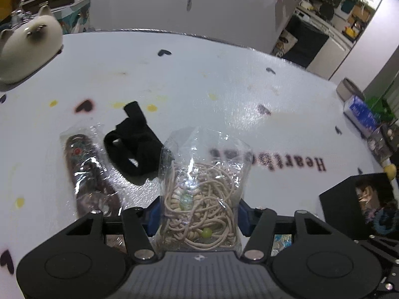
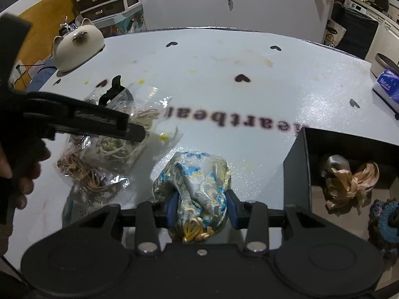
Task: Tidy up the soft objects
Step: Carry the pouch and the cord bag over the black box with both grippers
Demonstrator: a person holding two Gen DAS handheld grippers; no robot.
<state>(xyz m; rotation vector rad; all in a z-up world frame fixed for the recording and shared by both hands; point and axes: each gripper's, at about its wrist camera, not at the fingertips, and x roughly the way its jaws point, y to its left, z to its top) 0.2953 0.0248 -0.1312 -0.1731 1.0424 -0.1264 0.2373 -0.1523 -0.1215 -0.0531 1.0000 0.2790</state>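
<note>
One clear plastic bag of beige cord and beads (image 1: pixel 202 199) is pinched between the two blue pads of the left claw (image 1: pixel 198 215) and is held upright above the white bench (image 1: pixel 199 79). Two green beads are counted inside it. One brocade pouch (image 2: pixel 197 186), silver with blue and gold pattern, is pinched between the two blue pads of the right claw (image 2: pixel 202 209); a yellow cord knot is seen at its near end, and whether it rests on the bench or is lifted cannot be told.

Two further soft items are noted lying on the bench in the left wrist view: one black fabric band (image 1: pixel 136 147), crumpled, just left of the held bag, and one dark patterned item sealed in clear wrap (image 1: pixel 89 172), just beside the band on its left. In the right wrist view, one more clear bag of tan cord (image 2: pixel 87 172) is seen on the bench below the left claw.

One black open box (image 2: pixel 306 164) is placed at the right side of the bench. Inside it, one tan fabric bow (image 2: pixel 349 182) and one dark knitted item with blue (image 2: pixel 384 226) are counted.

One cream cat-shaped ornament (image 2: pixel 77 46) is stood at the far left edge of the bench. One blue tissue pack (image 2: pixel 386 87) and one round tin (image 2: pixel 382 66) are seen at the far right edge.
</note>
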